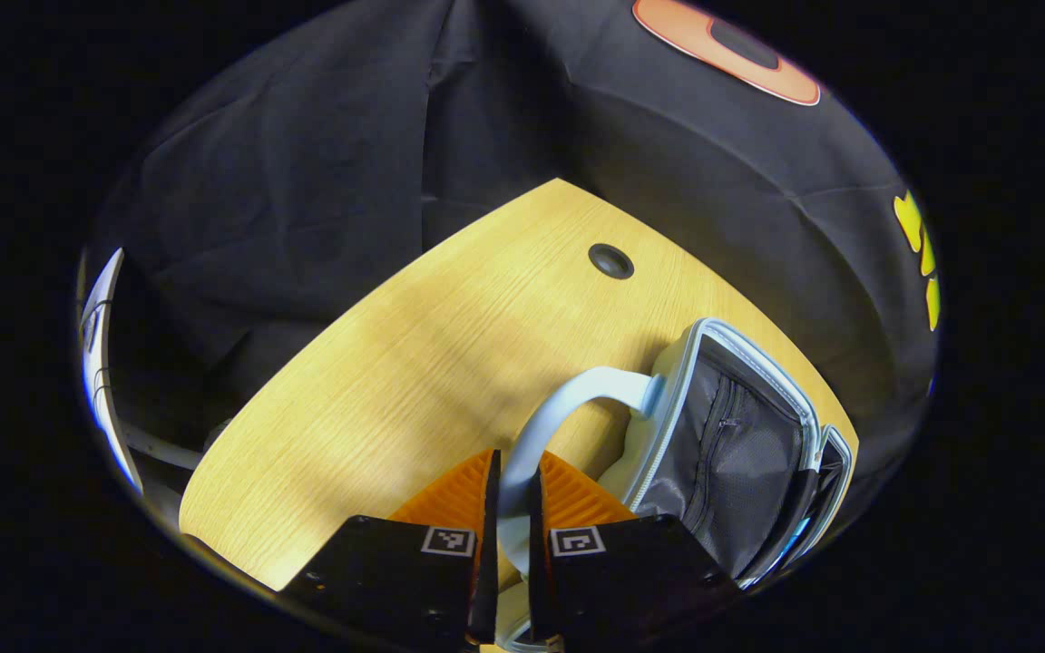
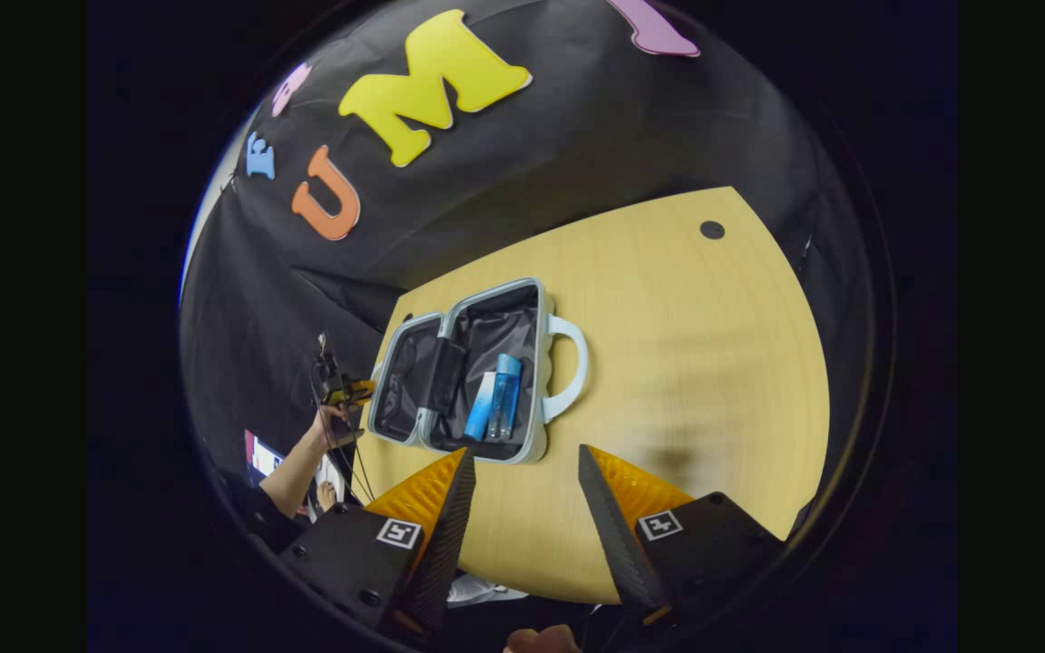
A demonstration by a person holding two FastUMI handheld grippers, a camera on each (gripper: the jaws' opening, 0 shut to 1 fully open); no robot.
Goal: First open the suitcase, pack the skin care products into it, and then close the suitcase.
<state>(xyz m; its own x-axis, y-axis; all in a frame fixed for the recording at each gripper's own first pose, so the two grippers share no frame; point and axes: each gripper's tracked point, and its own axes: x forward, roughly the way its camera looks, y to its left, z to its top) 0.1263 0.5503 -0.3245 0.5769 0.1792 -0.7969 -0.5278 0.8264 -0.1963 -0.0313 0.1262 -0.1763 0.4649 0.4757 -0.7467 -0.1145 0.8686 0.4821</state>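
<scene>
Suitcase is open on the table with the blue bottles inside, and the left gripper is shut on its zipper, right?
Not the zipper. In the left gripper view the left gripper is shut on the handle. The rest holds: the right gripper view shows the suitcase open on the table with the blue bottles inside.

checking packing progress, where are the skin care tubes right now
In the right gripper view the tubes lie inside the open suitcase, in the half with the handle, on the wooden table.

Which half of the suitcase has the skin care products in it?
The half with the handle: two blue tubes lie in it. The other half holds no tubes.
</scene>
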